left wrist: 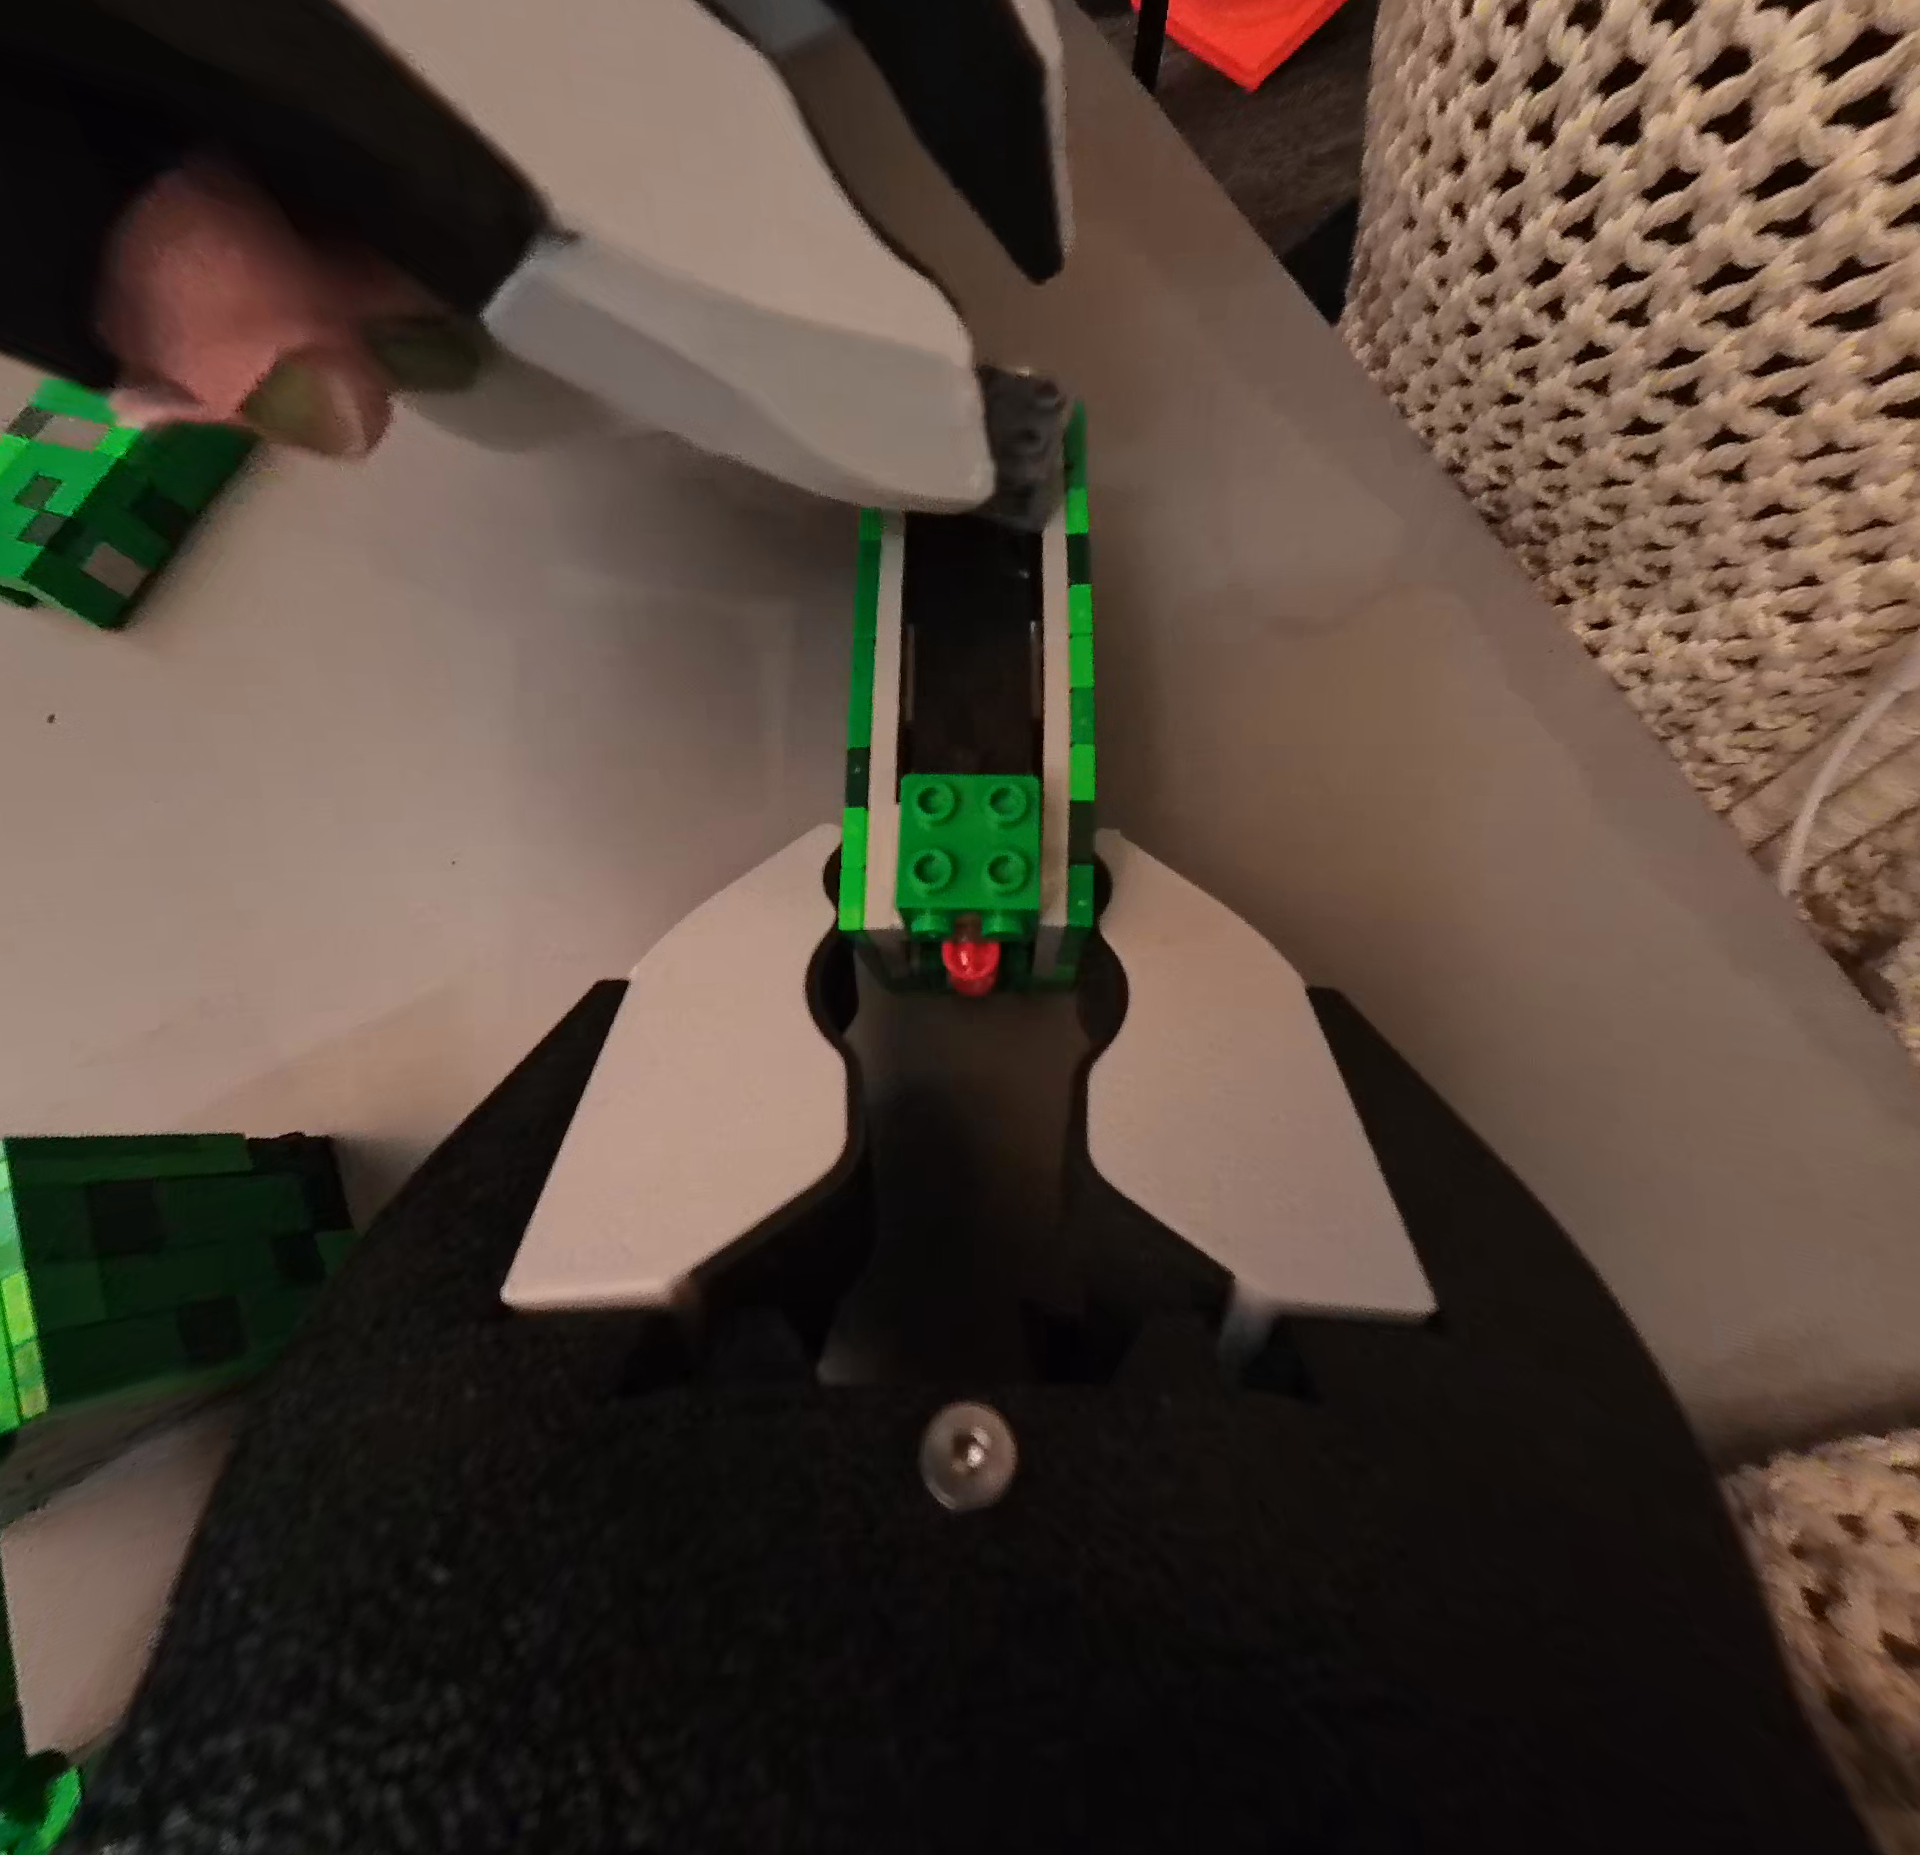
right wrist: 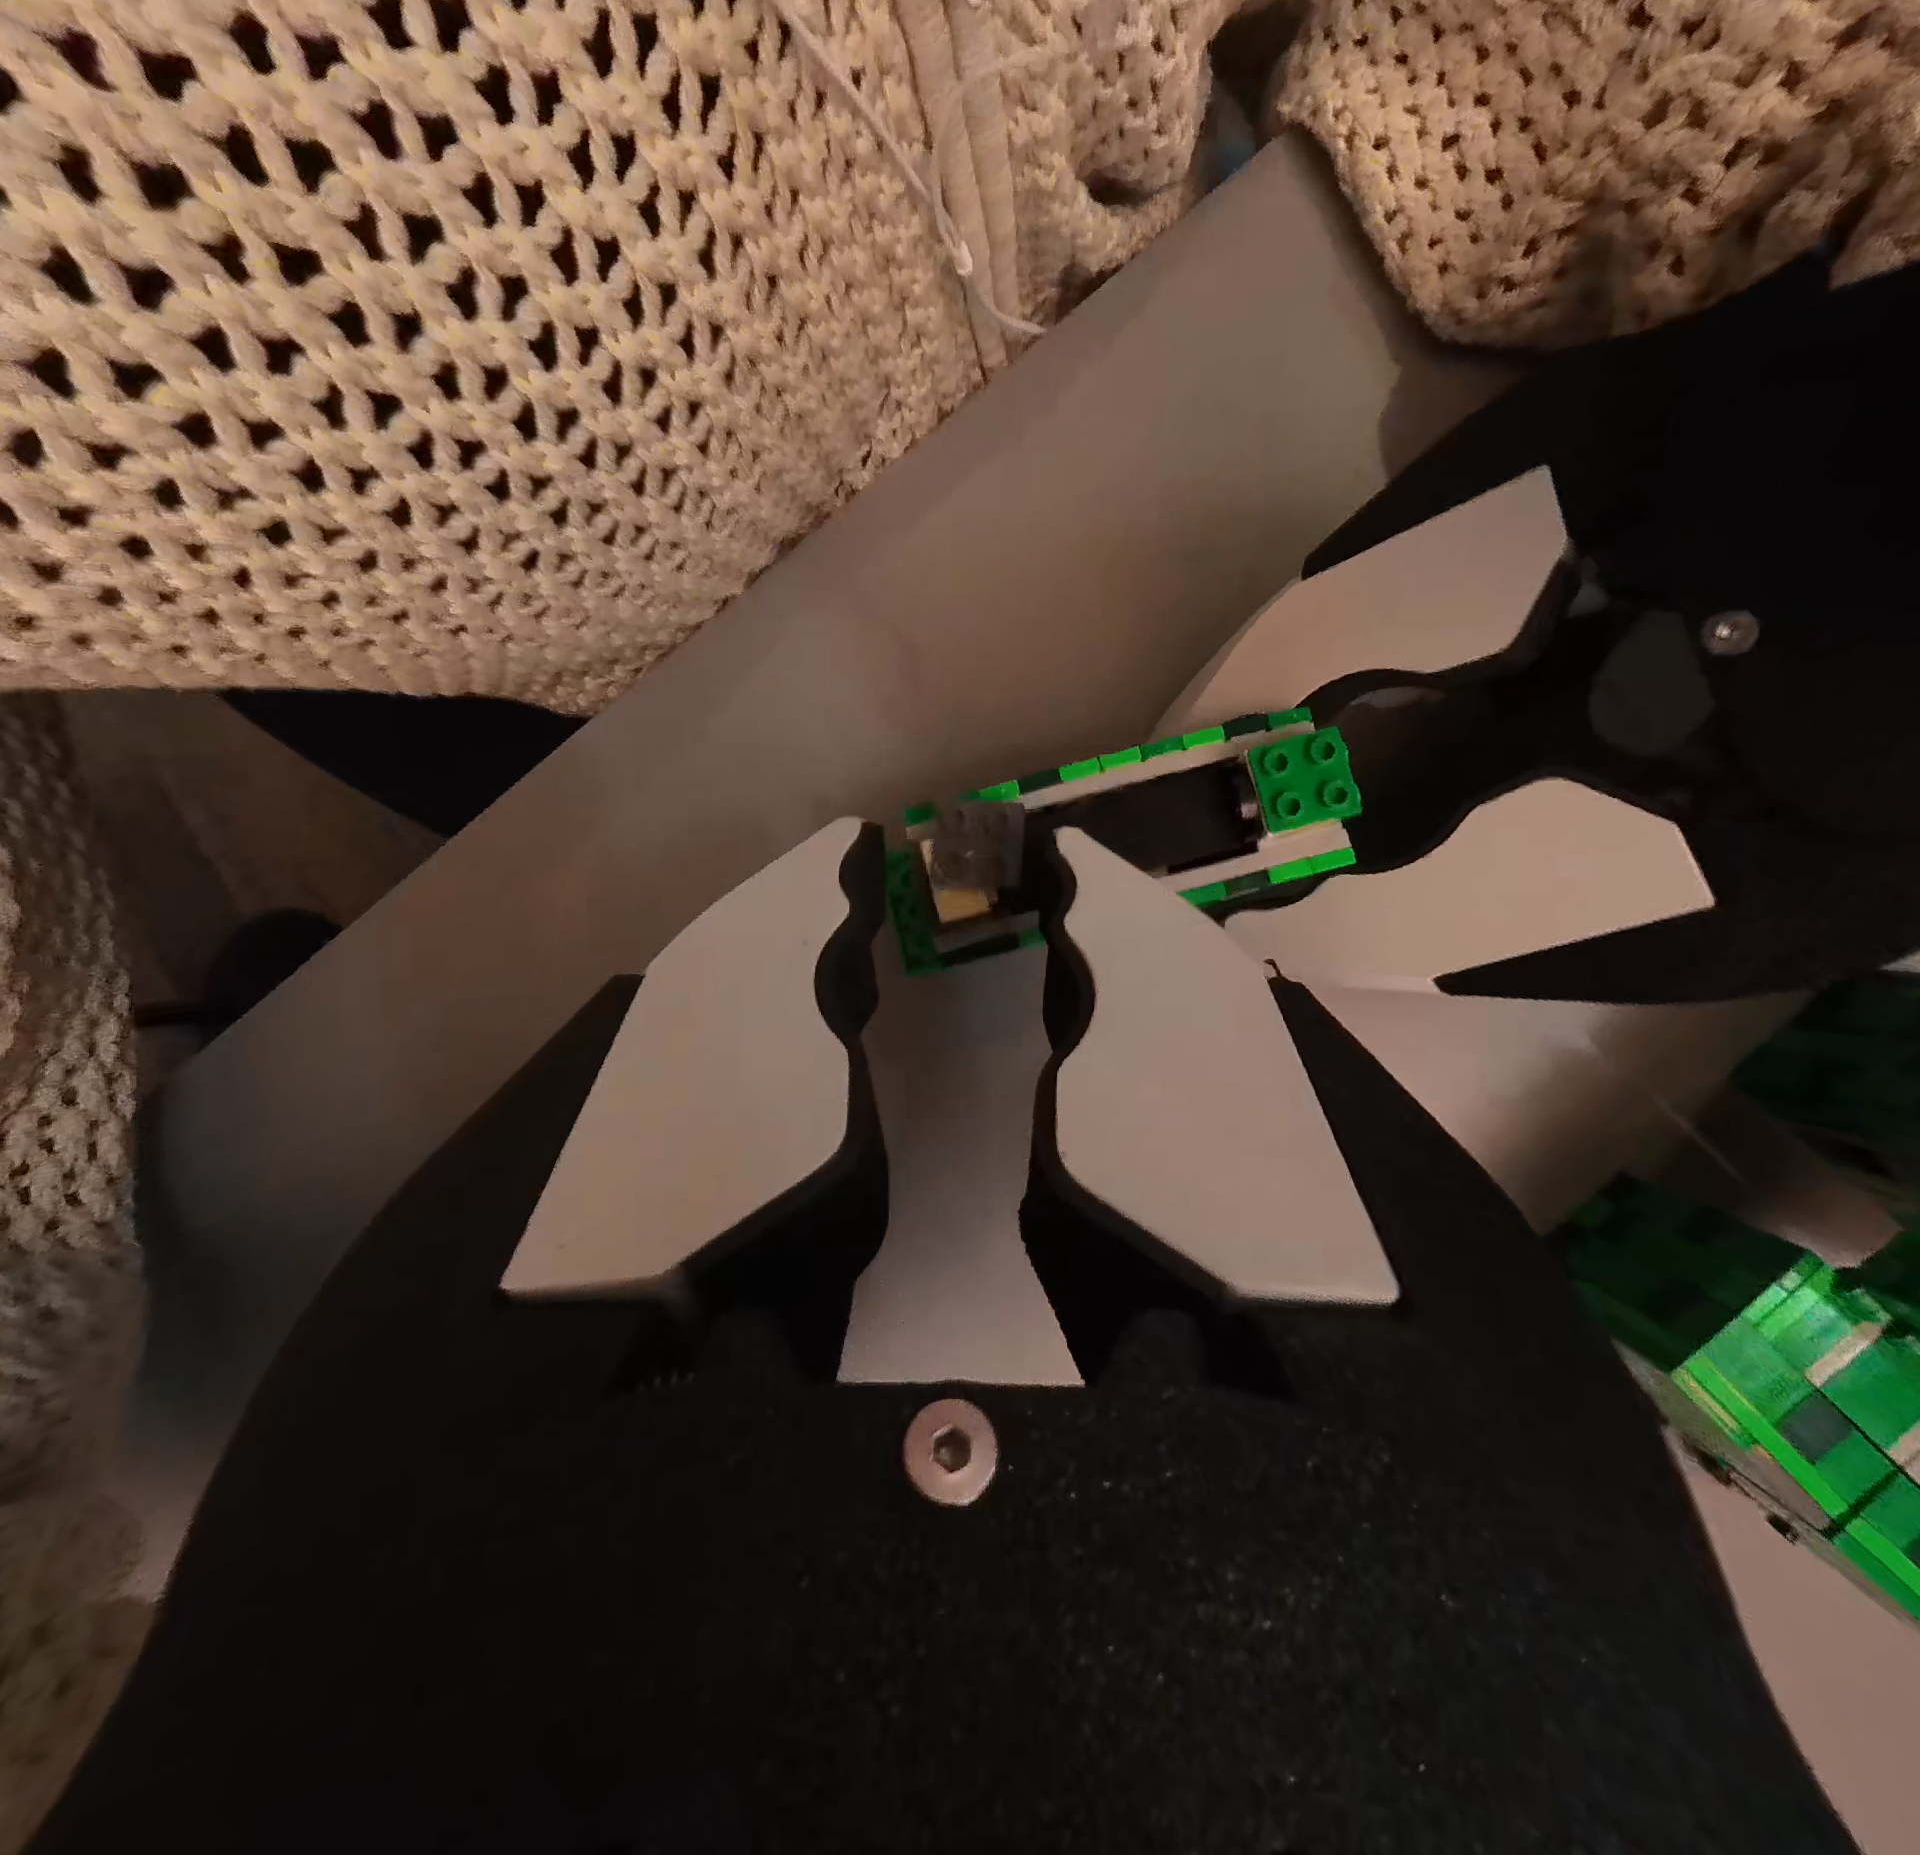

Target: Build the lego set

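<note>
My left gripper [left wrist: 971, 870] is shut on the near end of a long green and white lego assembly [left wrist: 1081, 662] with a dark channel down its middle. A green 2x2 brick [left wrist: 969, 844] sits on that end, with a small red piece [left wrist: 968, 964] below it. My right gripper [right wrist: 966, 860] is open at the far end; its fingers straddle a small grey brick [right wrist: 971, 834] set on the assembly [right wrist: 1143, 766]. The left wrist view shows the right gripper [left wrist: 1013, 382] beside the grey brick [left wrist: 1023, 444]. The right wrist view shows the left gripper [right wrist: 1335, 797].
Built green block sections lie on the white table [left wrist: 416, 766] at far left [left wrist: 94, 517] and near left [left wrist: 156, 1255]; another shows in the right wrist view [right wrist: 1787, 1390]. A person in a cream knit top [right wrist: 416, 299] is close behind the table edge. A hand [left wrist: 239, 330] holds the right gripper. Across from one pair of fingers to the other is roughly 7 cm.
</note>
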Demonstrator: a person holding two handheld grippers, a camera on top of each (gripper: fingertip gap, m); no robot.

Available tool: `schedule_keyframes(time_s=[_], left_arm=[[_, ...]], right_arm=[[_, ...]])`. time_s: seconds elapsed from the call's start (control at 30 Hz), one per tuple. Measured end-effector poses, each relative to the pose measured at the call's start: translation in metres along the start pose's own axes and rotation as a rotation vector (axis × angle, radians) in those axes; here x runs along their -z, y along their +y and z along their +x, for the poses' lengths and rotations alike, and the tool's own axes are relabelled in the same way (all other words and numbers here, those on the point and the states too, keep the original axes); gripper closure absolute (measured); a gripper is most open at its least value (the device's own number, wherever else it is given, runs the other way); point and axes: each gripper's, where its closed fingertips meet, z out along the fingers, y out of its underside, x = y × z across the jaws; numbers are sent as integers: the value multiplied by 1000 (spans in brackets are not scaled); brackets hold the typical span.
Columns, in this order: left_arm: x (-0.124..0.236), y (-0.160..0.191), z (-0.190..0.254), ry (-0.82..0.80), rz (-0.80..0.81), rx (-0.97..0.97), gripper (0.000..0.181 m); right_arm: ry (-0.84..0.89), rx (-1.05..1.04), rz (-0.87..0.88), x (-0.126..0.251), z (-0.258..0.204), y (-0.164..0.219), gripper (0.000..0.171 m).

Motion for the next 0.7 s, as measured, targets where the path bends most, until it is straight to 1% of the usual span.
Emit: schedule_keyframes(time_s=[0.07, 0.17, 0.33, 0.7], left_arm=[[0, 0, 0, 0, 0, 1, 142], [0, 0, 0, 0, 0, 1, 142], [0, 0, 1, 0, 0, 3, 142], [0, 0, 3, 8, -1, 4, 142]], right_arm=[[33, 37, -32, -3, 0, -1, 144], [31, 60, -85, -7, -3, -3, 144], [17, 94, -93, -9, -8, -12, 149], [5, 45, -177, -10, -10, -2, 150]])
